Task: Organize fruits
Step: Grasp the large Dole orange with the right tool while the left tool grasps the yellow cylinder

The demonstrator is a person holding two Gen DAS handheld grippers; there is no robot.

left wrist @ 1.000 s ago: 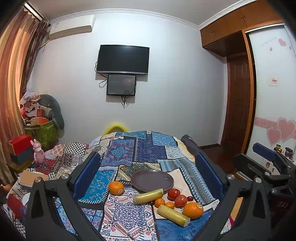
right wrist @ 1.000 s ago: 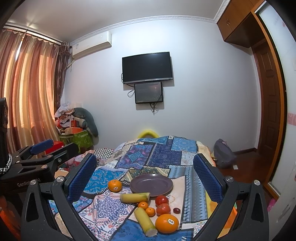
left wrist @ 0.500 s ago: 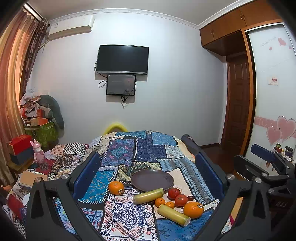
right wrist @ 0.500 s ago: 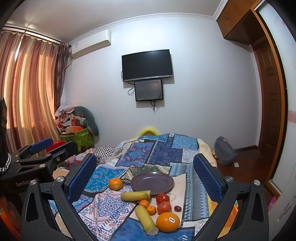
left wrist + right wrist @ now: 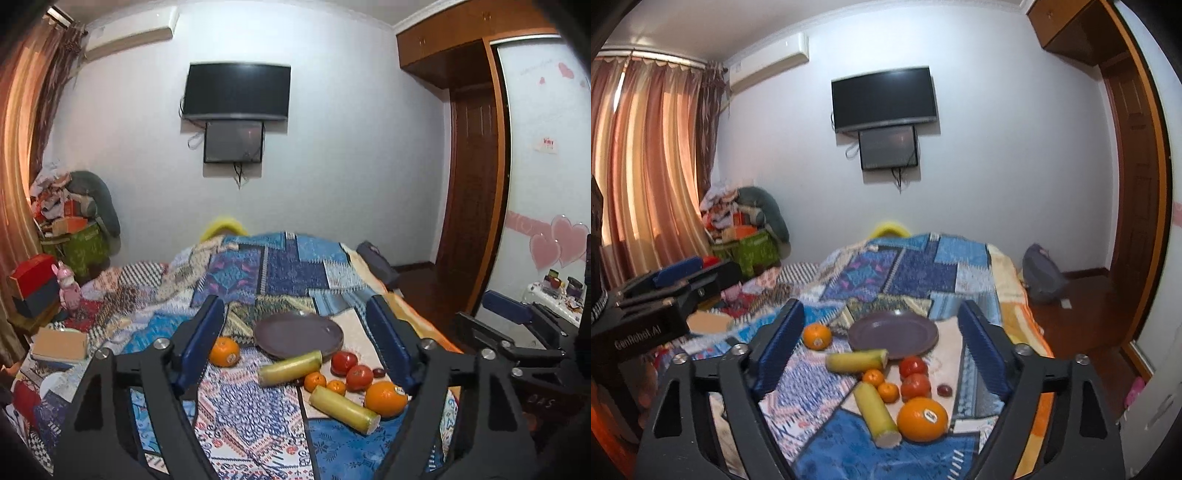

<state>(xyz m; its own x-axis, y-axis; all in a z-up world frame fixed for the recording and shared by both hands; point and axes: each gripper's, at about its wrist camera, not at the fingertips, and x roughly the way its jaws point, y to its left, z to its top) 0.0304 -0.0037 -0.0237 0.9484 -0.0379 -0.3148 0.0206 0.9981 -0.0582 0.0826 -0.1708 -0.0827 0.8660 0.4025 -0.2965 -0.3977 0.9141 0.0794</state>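
Note:
A purple plate (image 5: 298, 334) (image 5: 893, 332) lies empty on the patchwork-covered bed. In front of it lie two yellow-green banana pieces (image 5: 290, 367) (image 5: 876, 411), two red tomatoes (image 5: 359, 376) (image 5: 915, 386), two small mandarins (image 5: 315, 381) (image 5: 888, 391), a large orange with a sticker (image 5: 385, 398) (image 5: 922, 419) and a small dark fruit (image 5: 944, 389). Another orange (image 5: 224, 351) (image 5: 816, 335) sits left of the plate. My left gripper (image 5: 295, 343) and right gripper (image 5: 882, 343) are both open and empty, held above the near edge of the bed, apart from the fruit.
The patchwork bedspread (image 5: 288, 273) covers the bed. Boxes and a pink toy (image 5: 68, 288) stand at the left, a pile of clutter (image 5: 746, 229) in the corner, a grey bag (image 5: 1039, 273) on the floor at right. A wooden door (image 5: 472, 192) is at right.
Both grippers have tilted down and moved slightly closer to the bed; the fruit and plate sit a little higher in both views. Nothing on the bed has moved.

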